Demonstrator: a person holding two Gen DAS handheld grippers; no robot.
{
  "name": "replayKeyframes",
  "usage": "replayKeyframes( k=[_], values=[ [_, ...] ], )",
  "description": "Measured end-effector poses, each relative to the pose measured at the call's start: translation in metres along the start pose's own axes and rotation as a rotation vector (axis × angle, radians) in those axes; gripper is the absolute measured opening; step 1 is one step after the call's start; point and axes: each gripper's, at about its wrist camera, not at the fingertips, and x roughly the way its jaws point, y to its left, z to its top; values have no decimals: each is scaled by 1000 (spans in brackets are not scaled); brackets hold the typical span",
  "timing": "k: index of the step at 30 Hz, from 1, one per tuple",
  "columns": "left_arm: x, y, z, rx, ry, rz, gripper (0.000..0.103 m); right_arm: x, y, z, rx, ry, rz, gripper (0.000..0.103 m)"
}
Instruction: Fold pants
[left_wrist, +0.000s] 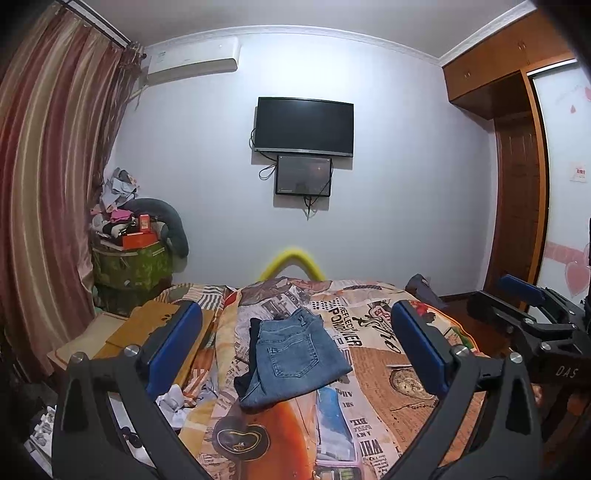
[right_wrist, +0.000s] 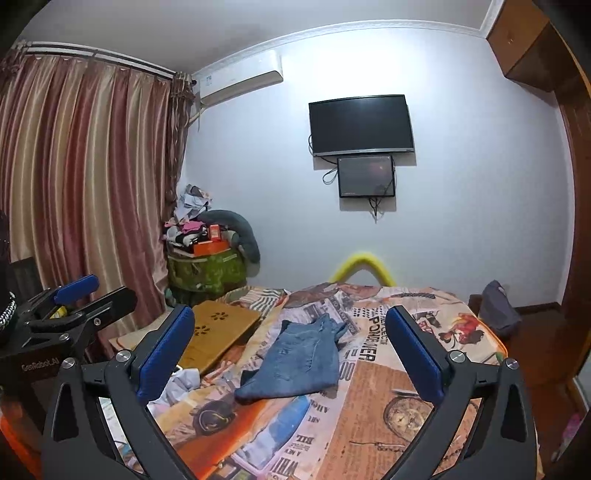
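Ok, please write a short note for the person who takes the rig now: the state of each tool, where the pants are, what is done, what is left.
Left tool: open, holds nothing.
Right tool: open, holds nothing.
Pants: the jeans lie folded into a compact bundle on the printed bedspread, in front of both tools, back pocket up, untouched. A dark layer shows at their left edge; I cannot tell what it is.
Done: the folding looks finished and both tools have let go.
Left: probably only to square the bundle, if wanted.

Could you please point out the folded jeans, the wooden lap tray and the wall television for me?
Folded jeans (left_wrist: 295, 354), left wrist view, on the back pocket.
Wooden lap tray (right_wrist: 218, 328), right wrist view, on its top board.
Wall television (left_wrist: 303, 126), left wrist view, on the dark screen.
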Motion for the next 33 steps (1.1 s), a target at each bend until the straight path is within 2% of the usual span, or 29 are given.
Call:
replayKeyframes(
  k=[33],
  values=[
    [10,-1,-3,5,26,-16,103,-6,-8,-1,24,7,-18,103]
  ],
)
